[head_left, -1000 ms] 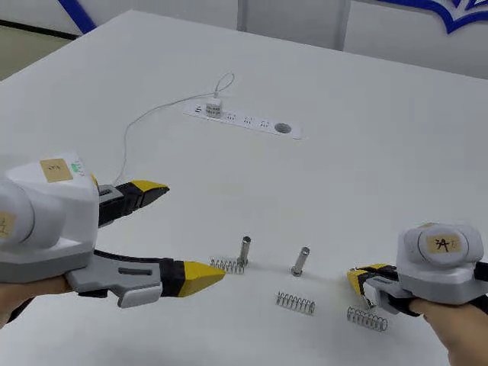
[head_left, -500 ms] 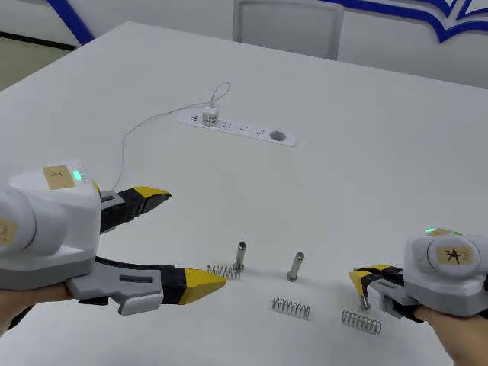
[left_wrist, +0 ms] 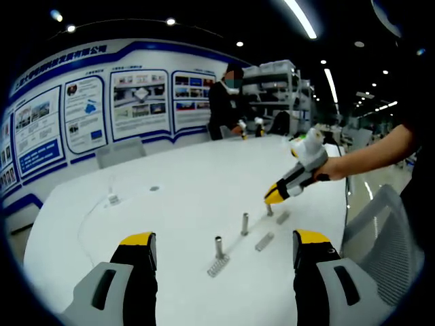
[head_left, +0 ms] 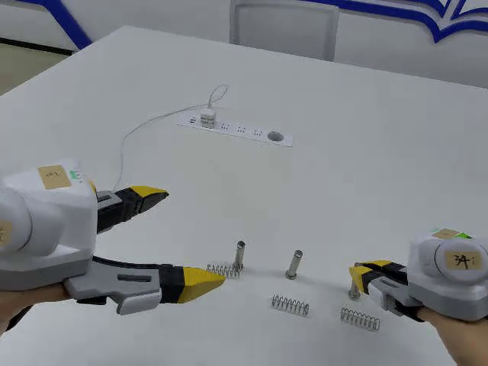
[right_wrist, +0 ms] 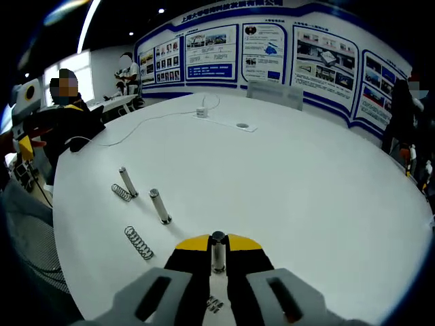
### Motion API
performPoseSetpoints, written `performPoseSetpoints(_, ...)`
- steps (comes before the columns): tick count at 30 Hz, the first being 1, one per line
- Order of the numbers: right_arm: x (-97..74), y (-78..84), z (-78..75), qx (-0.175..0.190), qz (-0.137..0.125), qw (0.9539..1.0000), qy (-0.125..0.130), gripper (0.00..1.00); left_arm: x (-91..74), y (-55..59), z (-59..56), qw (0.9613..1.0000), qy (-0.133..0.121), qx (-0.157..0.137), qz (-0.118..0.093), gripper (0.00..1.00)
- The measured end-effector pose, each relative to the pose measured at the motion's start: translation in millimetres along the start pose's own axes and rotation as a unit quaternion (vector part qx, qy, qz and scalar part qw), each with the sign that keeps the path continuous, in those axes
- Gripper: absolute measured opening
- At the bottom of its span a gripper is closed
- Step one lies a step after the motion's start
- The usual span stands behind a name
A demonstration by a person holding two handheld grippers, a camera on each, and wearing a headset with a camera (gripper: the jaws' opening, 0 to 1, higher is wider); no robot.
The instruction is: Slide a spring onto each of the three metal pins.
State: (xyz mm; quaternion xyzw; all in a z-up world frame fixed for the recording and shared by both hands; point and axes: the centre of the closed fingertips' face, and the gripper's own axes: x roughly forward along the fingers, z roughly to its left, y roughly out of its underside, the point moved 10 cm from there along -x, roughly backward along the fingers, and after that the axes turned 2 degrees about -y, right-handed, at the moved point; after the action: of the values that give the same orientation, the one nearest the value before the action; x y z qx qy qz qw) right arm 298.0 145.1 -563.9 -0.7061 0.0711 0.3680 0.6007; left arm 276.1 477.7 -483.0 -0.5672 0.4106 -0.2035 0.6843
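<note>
One broad white worktop [head_left: 366, 152] carries everything. In the left gripper view, blue-bordered wall boards [left_wrist: 88, 112] stand behind it, their print too small to read; the right gripper view has the same boards under a line of large characters that I cannot make out. The left gripper [head_left: 192, 236] hangs over the near left of the worktop with its yellow-tipped jaws spread wide and nothing between them; a tan sticker [head_left: 53, 177] on its body bears marks too small to read. The right gripper [head_left: 357, 274] is closed narrowly on the clamped pin [right_wrist: 217, 250], which the right gripper view shows upright between the yellow tips, while in the head view the tips partly hide it. Its tan label [head_left: 457, 261] carries a handwritten mark that looks like "3A". A white power strip [head_left: 236, 130] lies farther back with a small white plug [head_left: 207, 117] and a thin cable [head_left: 133, 133]. The left pin [head_left: 240, 254] and the middle pin [head_left: 294, 264] stand upright and bare. The left spring [head_left: 224, 269] lies touching the left pin's foot, the middle spring [head_left: 290, 306] lies just in front of the middle pin, and the right spring [head_left: 359, 319] lies under the right gripper.
</note>
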Motion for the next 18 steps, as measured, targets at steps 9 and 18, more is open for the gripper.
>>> performPoseSetpoints(9,-5.5,10.6,3.9,-0.018,-0.038,0.9991,0.003,0.08,1.2,-0.9,-1.8,1.0,0.002,0.0,0.0,0.84)
performPoseSetpoints(18,-9.4,18.2,2.8,-0.01,-0.063,0.9979,0.006,0.08,3.2,-2.6,-3.8,1.0,0.006,0.003,0.0,0.84)
